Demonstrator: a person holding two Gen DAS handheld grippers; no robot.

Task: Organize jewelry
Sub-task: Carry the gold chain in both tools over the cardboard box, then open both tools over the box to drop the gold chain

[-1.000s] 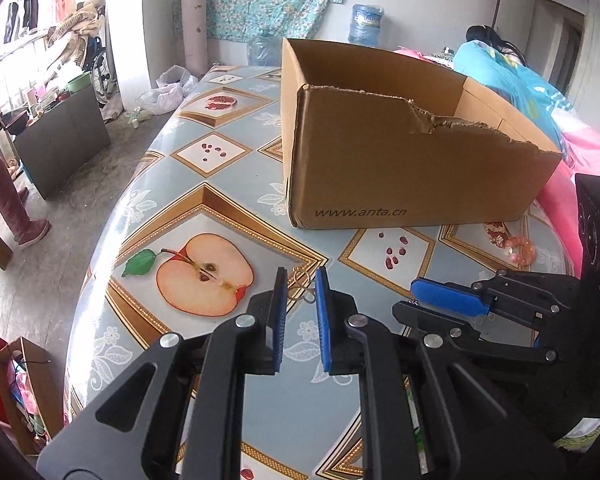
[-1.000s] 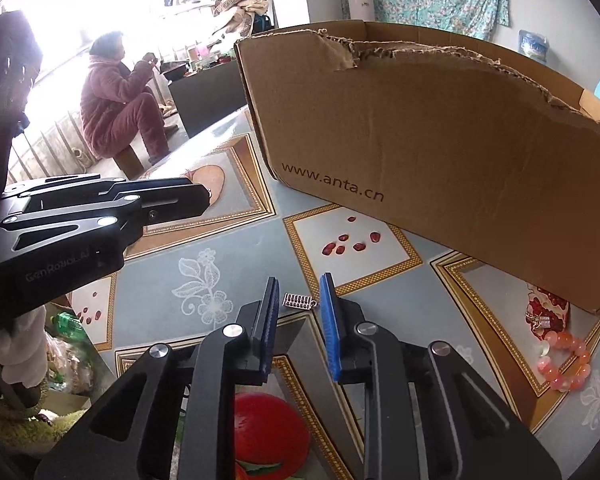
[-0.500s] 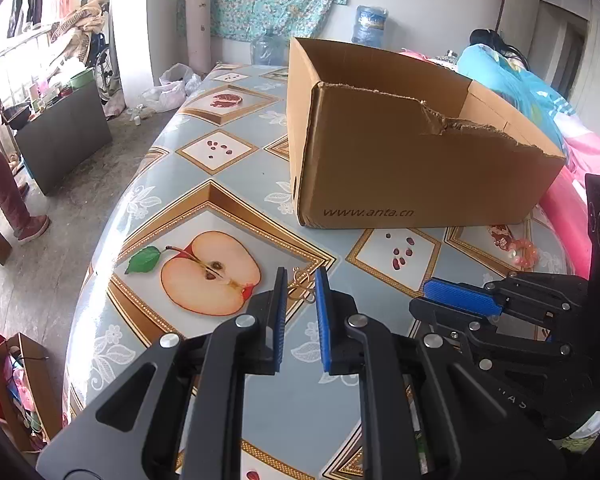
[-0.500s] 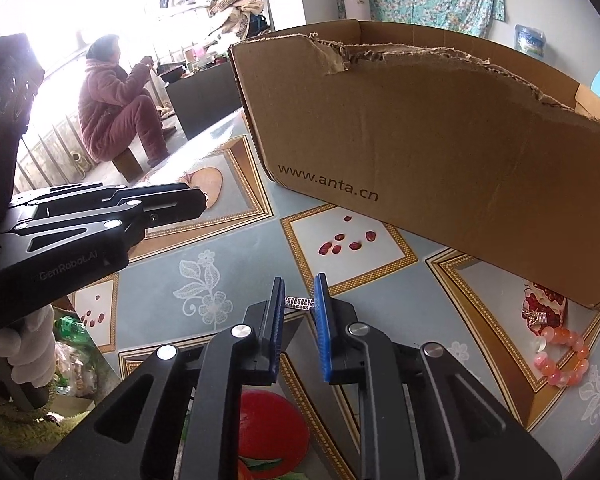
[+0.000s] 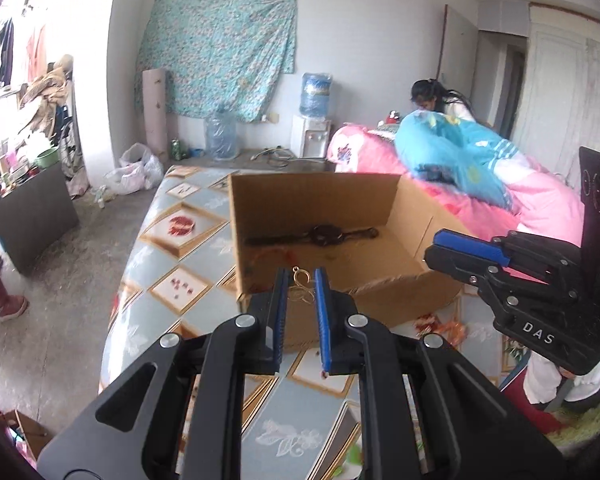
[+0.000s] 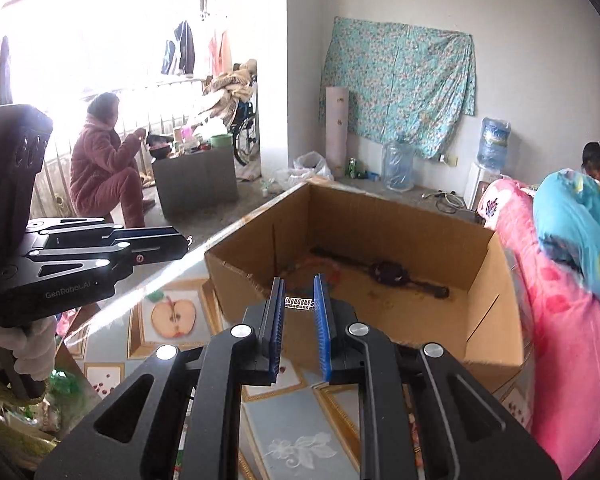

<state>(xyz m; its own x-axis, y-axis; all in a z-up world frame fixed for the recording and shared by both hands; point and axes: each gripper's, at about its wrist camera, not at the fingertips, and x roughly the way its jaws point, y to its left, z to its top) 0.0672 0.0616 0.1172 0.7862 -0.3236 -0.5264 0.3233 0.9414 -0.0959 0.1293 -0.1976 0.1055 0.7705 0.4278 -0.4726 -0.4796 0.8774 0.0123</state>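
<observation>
My left gripper [image 5: 300,276] is shut on a gold wire earring [image 5: 301,285], held in the air above the near wall of the open cardboard box [image 5: 412,216]. My right gripper [image 6: 299,285] is shut on a small silver bar-shaped piece [image 6: 299,303], also raised over the box's [image 6: 496,292] near edge. A dark necklace or watch-like piece [image 5: 320,235] lies on the box floor, also seen in the right wrist view [image 6: 384,270]. Each gripper shows in the other's view, the right gripper [image 5: 440,240] at the right and the left gripper [image 6: 180,240] at the left.
The box stands on a table with a fruit-patterned cloth [image 5: 172,248]. A pink bead bracelet [image 5: 452,326] lies on the cloth by the box's right corner. A pink and blue bedding pile [image 5: 460,160] lies right of the table. One person sits by the window [image 6: 104,160].
Both grippers have lifted from the tabletop with their pieces and now look down into the box from above its near wall. The jaws stay shut on the jewelry.
</observation>
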